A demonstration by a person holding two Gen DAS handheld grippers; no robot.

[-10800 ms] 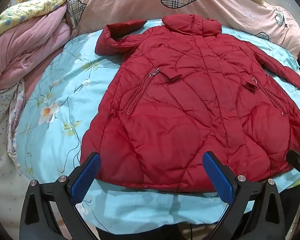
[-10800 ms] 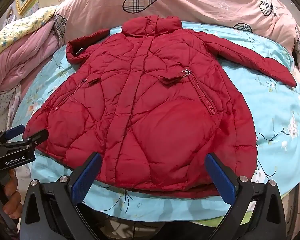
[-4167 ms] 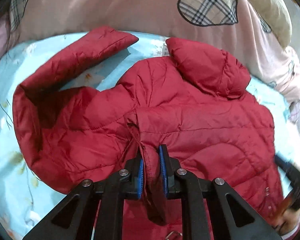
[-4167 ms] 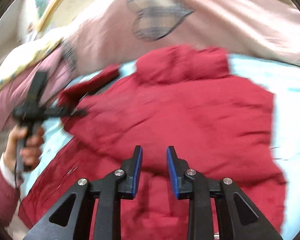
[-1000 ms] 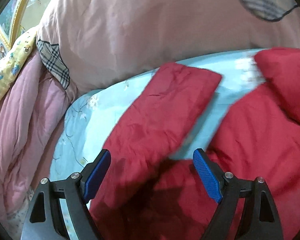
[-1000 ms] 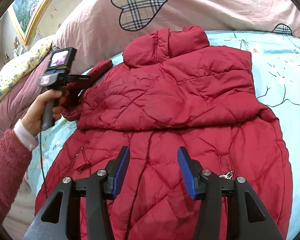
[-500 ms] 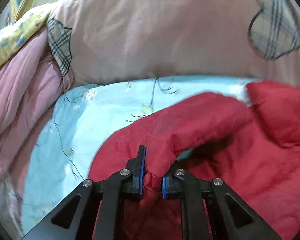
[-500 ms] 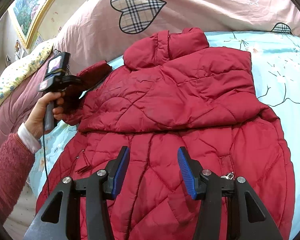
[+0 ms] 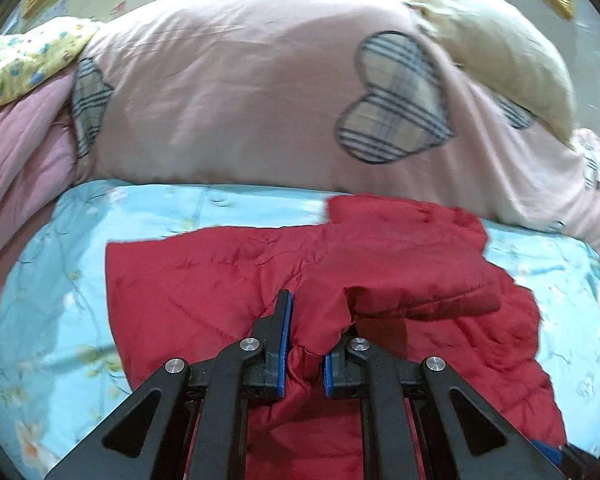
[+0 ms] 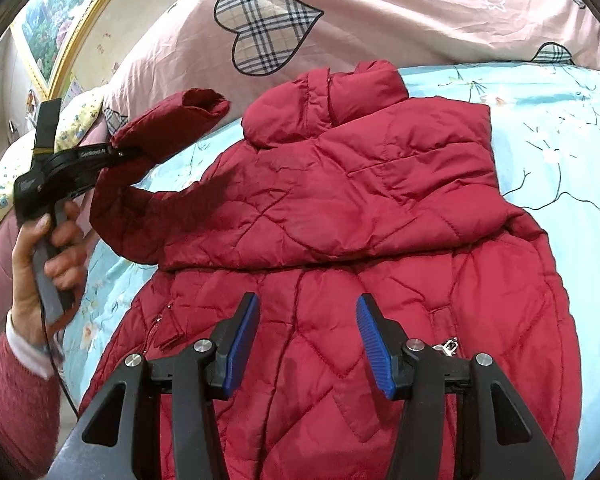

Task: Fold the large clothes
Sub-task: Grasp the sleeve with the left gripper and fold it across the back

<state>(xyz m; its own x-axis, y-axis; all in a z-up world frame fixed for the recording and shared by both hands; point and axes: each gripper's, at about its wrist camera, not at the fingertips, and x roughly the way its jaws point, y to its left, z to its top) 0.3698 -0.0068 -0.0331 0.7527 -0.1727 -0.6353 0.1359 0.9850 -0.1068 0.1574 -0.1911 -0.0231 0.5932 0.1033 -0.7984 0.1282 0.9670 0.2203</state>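
Note:
A red quilted jacket (image 10: 340, 208) lies front up on the light blue floral bedspread (image 10: 560, 128), its right sleeve folded across the chest. My left gripper (image 9: 305, 340) is shut on the jacket's left sleeve (image 9: 316, 328) and holds it raised above the bed. In the right wrist view that sleeve (image 10: 160, 128) arches up from the shoulder, with the left gripper (image 10: 112, 152) pinching it near the cuff. My right gripper (image 10: 306, 336) is open and empty, above the jacket's lower front.
A big pink duvet with plaid hearts (image 10: 340, 12) is piled behind the jacket. Pink and yellow bedding (image 9: 24, 92) is heaped at the left. A framed picture (image 10: 56, 28) hangs on the wall at far left. The bedspread (image 9: 48, 300) shows left of the jacket.
My left gripper closed on the left sleeve about half a second ago and has since lifted it off the bed toward the jacket body. The right gripper has stayed open and nearly still.

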